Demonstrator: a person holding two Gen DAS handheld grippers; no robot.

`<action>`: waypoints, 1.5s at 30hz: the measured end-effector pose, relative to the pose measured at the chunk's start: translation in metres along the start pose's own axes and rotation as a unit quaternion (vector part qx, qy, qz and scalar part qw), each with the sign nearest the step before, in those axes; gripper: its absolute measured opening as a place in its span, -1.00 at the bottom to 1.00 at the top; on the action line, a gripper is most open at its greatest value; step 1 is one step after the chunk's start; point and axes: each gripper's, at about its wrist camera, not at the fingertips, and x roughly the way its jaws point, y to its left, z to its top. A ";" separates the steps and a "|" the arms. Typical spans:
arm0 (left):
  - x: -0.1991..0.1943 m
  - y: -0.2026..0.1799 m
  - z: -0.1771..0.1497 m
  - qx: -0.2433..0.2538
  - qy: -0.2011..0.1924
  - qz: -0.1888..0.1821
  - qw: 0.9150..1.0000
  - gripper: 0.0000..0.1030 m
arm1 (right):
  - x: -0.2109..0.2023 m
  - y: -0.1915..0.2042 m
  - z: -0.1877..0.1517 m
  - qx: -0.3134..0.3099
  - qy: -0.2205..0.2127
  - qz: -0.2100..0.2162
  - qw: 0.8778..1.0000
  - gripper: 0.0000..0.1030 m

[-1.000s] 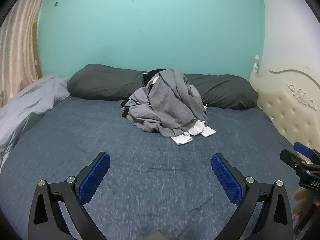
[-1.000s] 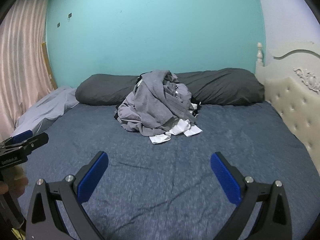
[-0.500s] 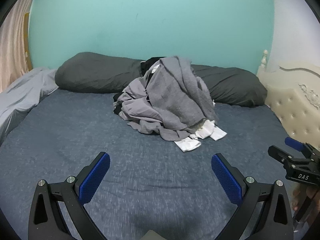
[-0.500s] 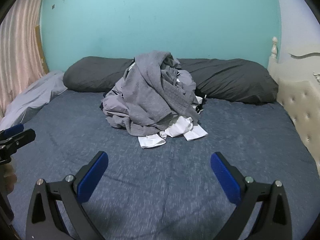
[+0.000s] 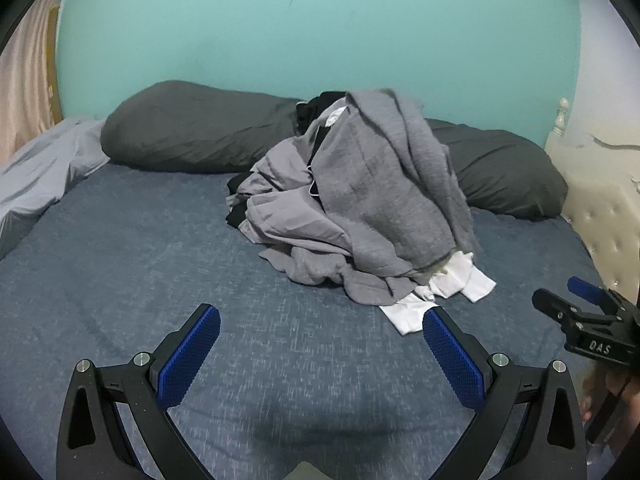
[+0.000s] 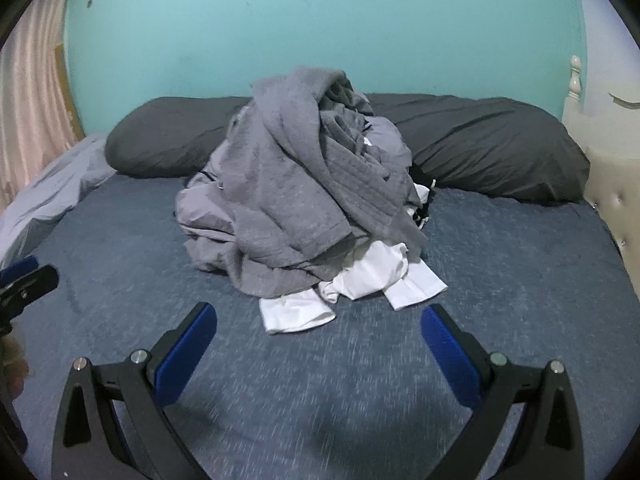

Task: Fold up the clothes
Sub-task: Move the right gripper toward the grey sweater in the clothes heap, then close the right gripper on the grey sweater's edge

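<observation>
The pile of clothes sits in the middle of the bed, close to the far edge where the dark pillows lie. It is straight ahead of both tongs, farther up the bed.

The left gripper is spread wide and holds nothing. The right gripper is spread wide too, and it is empty as well. Both hang over bare blanket, near the pile but not touching it.

From the left tongs the pile lies ahead and a bit to the right. From the right tongs it lies dead ahead, with the white cloth almost between its blue pads. So I think the right one is a little nearer to the clothes. The white cloth sticks out from under the pile on the near side, toward the tongs. Two flat ends of it point down the bed at us.

The big gray top is draped over the heap. Its long way runs from the peak of the pile down toward the near edge of the bed. The pile is a lump, a little wider side to side than front to back.

Nothing is folded yet. The next move is likely a reach forward to pick one piece off the heap.
</observation>
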 end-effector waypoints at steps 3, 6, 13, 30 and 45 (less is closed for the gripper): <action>0.021 0.003 0.002 -0.001 0.003 0.002 1.000 1.00 | 0.027 -0.001 0.006 -0.006 0.003 0.003 1.000 1.00; 0.043 0.008 0.004 -0.005 0.005 0.002 1.000 1.00 | 0.051 -0.001 0.010 -0.011 0.006 0.008 1.000 1.00; 0.089 0.021 0.008 -0.026 0.017 0.013 0.999 1.00 | 0.111 -0.004 0.019 0.002 0.009 0.015 1.000 0.97; 0.142 0.043 0.024 -0.041 0.028 0.029 0.998 1.00 | 0.198 -0.012 0.033 0.049 0.010 0.003 0.999 0.40; 0.120 0.033 0.021 -0.005 0.011 0.043 0.999 1.00 | 0.183 0.007 0.040 0.005 -0.029 0.026 0.999 -0.90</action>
